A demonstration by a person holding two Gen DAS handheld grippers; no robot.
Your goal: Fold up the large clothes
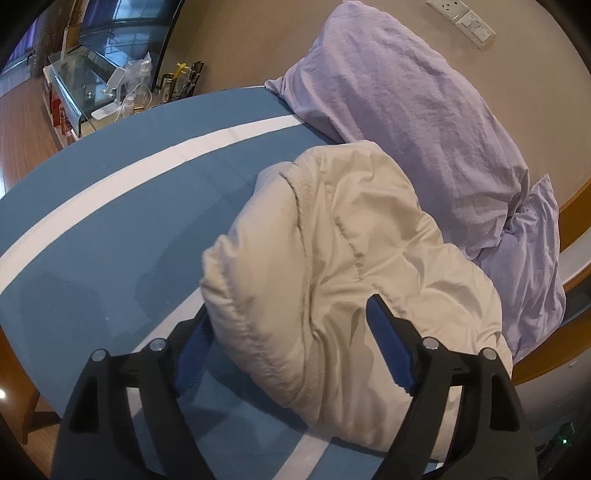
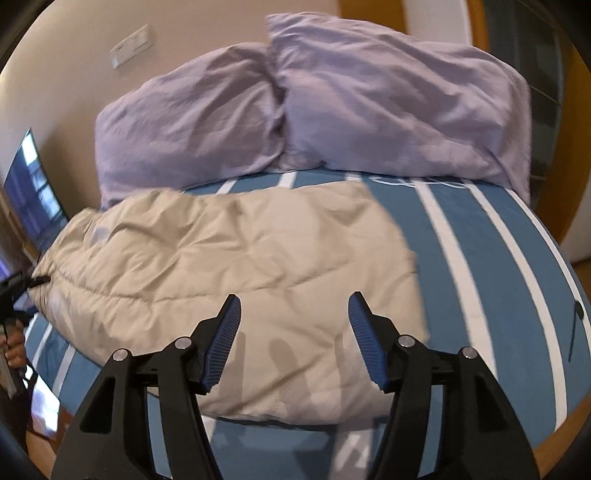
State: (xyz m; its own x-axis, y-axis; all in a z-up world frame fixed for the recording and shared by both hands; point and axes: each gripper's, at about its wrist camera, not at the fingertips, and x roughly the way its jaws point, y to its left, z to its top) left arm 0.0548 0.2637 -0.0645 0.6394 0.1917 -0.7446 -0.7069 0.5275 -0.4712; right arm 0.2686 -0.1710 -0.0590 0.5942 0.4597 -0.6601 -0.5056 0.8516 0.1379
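A cream padded jacket (image 1: 343,266) lies folded in a thick bundle on the blue bed with white stripes (image 1: 110,229). My left gripper (image 1: 291,332) is open, its blue pads on either side of the bundle's near end; whether they touch it I cannot tell. In the right wrist view the jacket (image 2: 229,258) spreads across the bed (image 2: 498,266). My right gripper (image 2: 293,325) is open and empty just above the jacket's near edge. The left gripper shows at the far left edge of that view (image 2: 14,295).
Two lilac pillows (image 2: 295,110) lean against the wall at the head of the bed; one fills the left wrist view's upper right (image 1: 406,110). A side table with bottles and a glass case (image 1: 110,92) stands beyond the bed. Wall sockets (image 1: 465,18) sit above the pillows.
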